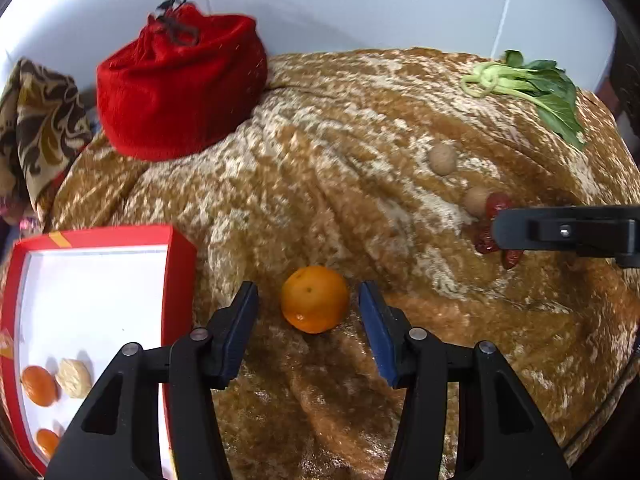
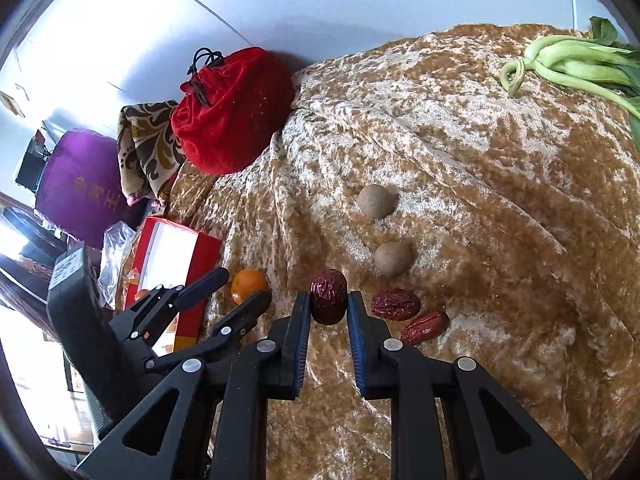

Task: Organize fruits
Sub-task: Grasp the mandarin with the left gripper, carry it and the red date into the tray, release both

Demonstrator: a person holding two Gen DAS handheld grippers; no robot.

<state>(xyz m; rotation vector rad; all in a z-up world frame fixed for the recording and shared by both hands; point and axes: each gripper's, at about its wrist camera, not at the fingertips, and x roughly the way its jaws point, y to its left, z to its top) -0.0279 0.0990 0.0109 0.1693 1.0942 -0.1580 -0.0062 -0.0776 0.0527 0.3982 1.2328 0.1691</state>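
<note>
Beside the red box (image 1: 176,280), left hand-held gripper (image 1: 308,308) open, straddling tangerine (image 1: 314,299) w/o contact; right hand-held gripper (image 2: 329,304) clamps jujube (image 2: 329,295), prob. box-bound.

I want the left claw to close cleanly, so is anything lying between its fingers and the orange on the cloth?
Nothing visible does. The orange sits alone on the brown cloth between the open fingers of the left claw, with bare cloth on both sides of it.
</note>
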